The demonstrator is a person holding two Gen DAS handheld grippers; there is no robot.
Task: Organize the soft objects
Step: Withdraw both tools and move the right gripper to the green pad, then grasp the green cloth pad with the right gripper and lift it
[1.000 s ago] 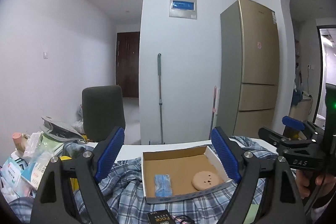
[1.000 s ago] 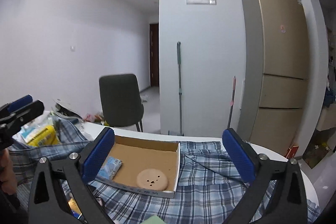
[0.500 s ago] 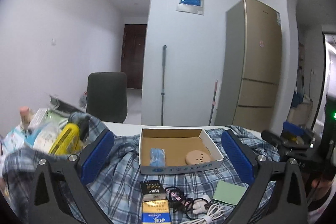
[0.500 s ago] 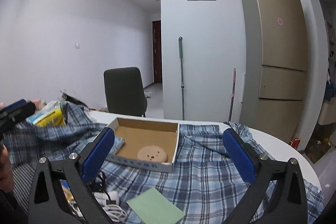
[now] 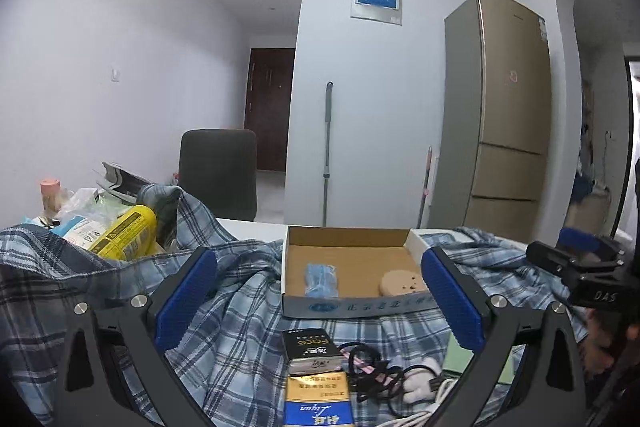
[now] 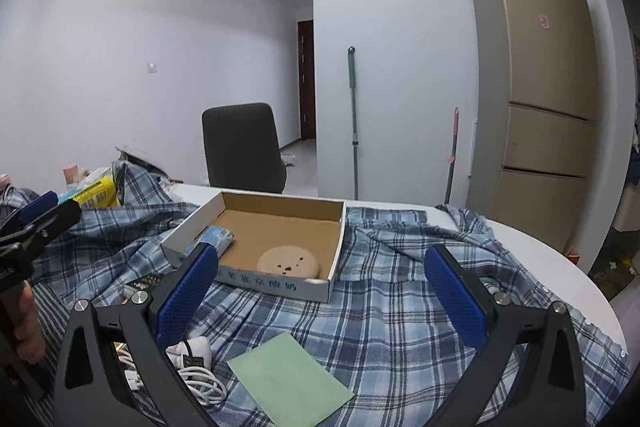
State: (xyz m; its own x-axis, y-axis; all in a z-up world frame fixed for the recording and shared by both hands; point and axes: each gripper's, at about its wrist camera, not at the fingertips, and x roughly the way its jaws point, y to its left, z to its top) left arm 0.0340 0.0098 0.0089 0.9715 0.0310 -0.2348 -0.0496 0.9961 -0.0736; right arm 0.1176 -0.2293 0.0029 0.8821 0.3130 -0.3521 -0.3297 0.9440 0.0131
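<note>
Left gripper (image 5: 320,297) has its blue-padded fingers (image 5: 186,297) spread wide, nothing between them, touching nothing; it hangs above the crumpled blue-and-white plaid shirt (image 5: 240,307) that covers most of the round white table (image 6: 532,239). Right gripper (image 6: 320,297) is likewise spread wide and holds nothing, pads (image 6: 454,297) clear of the cloth. On the shirt sits a shallow open cardboard box (image 5: 348,307) with white outer walls; inside it, a small blue plastic-wrapped pack (image 5: 321,279) lies on the left and a round tan disc with dark specks (image 5: 401,283) on the right, well apart. In front of the box, seen between the left fingers: a black-and-gold cigarette-style carton (image 5: 314,351), a gold-and-blue flat box (image 5: 318,401) touching it, and a tangle of black cable (image 5: 372,367) with a white charger and cord (image 6: 192,359). A flat pale green sheet (image 6: 290,383) lies on the shirt just beside the cord, near the right gripper's left finger. At the table's far left, a yellow bottle (image 5: 126,231) and plastic packets are half-wrapped in the shirt's raised fold. A dark grey chair (image 6: 242,147) stands behind the table, a gold fridge (image 6: 532,87) off right.
</note>
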